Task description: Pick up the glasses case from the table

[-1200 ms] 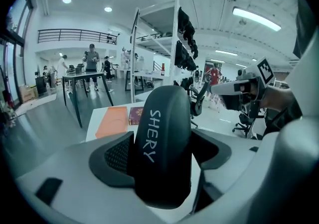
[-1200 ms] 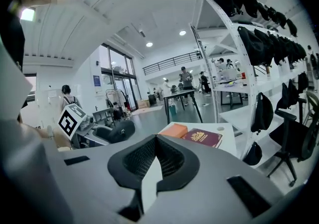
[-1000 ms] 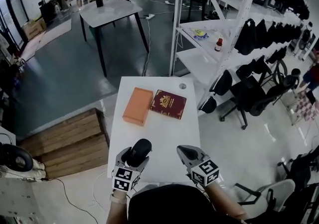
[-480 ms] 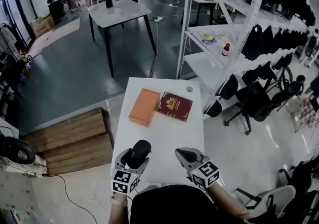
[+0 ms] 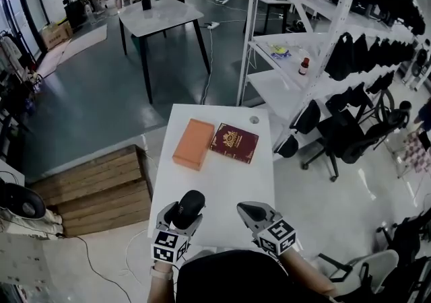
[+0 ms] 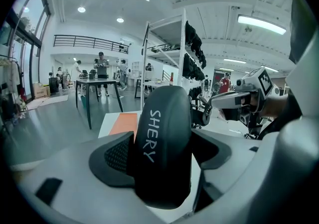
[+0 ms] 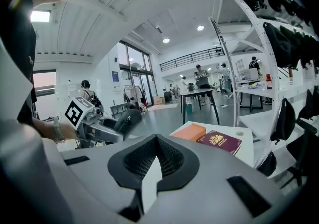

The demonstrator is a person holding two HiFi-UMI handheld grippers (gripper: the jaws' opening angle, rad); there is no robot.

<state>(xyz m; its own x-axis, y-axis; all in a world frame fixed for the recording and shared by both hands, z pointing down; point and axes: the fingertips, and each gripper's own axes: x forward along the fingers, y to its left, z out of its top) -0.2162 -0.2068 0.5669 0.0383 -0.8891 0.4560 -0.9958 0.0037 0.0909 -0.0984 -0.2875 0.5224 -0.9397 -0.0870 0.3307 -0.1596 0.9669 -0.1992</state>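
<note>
left tool (image 5: 180, 219) clenching glasses case (image 5: 188, 205), right tool (image 5: 250, 213) closed empty, orange box (image 5: 189, 143), red book (image 5: 233, 142) ahead

The black oval hard-shell glasses case (image 6: 164, 148) carries white lettering, SHERY. The light grey left gripper (image 5: 183, 213) and right gripper (image 5: 248, 211) have black textured pads (image 7: 142, 161) and black-and-white square markers (image 5: 167, 244). On the plain white surface (image 5: 222, 187) lie a flat orange rectangular box (image 5: 193, 143) and a maroon book (image 5: 232, 143) with a gold emblem.

Head view steeply down on table (image 5: 222, 187), gripper views low, forward, all sharing it.
</note>
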